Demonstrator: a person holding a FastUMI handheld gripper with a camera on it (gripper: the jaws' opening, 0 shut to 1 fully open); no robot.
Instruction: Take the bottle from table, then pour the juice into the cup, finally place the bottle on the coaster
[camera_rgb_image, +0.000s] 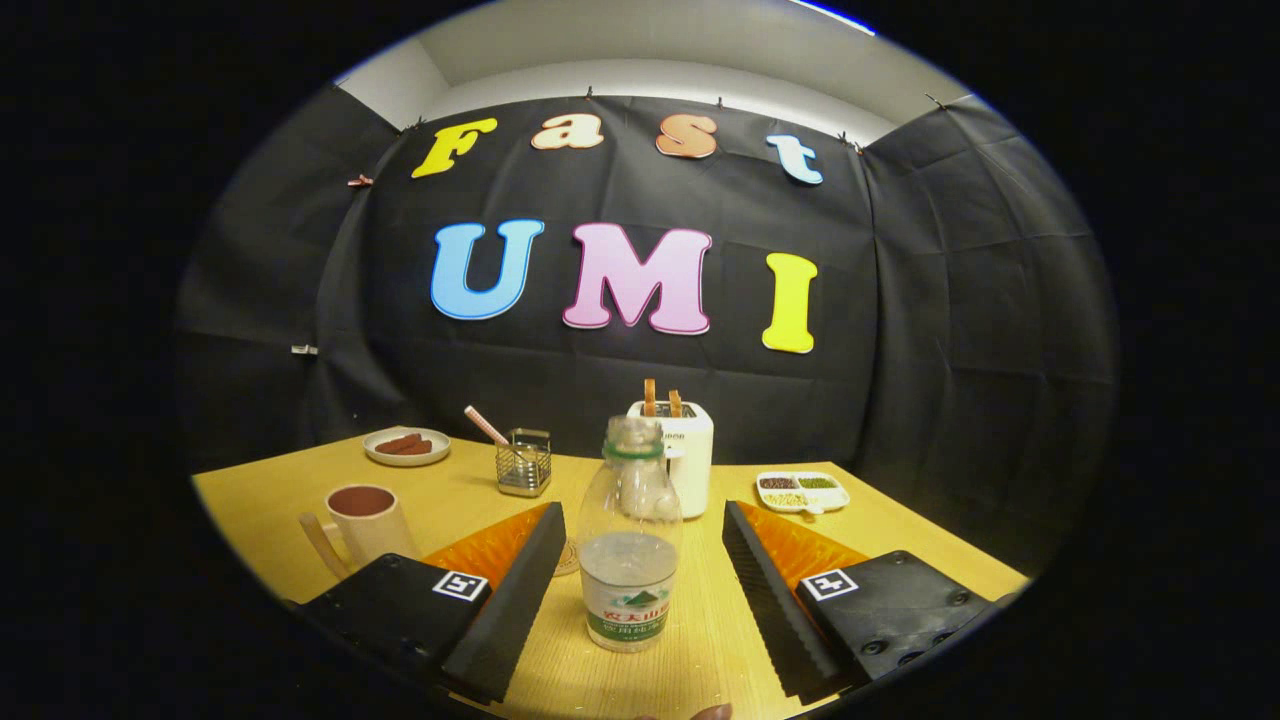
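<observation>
A clear plastic bottle (629, 545) with a green neck ring and a green-and-white label stands upright on the wooden table (900, 530). It sits between my two fingers, with a gap on each side. My gripper (640, 590) is open around it. A beige cup (366, 524) with a handle and a dark inside stands just past my left finger. A round coaster (568, 556) peeks out on the table between the left finger and the bottle, mostly hidden.
Behind the bottle stands a white toaster (688, 445) with two slices in it. A wire holder (524, 463) with a straw and a plate (407, 446) of brown food lie far left. A divided dish (802, 491) lies far right.
</observation>
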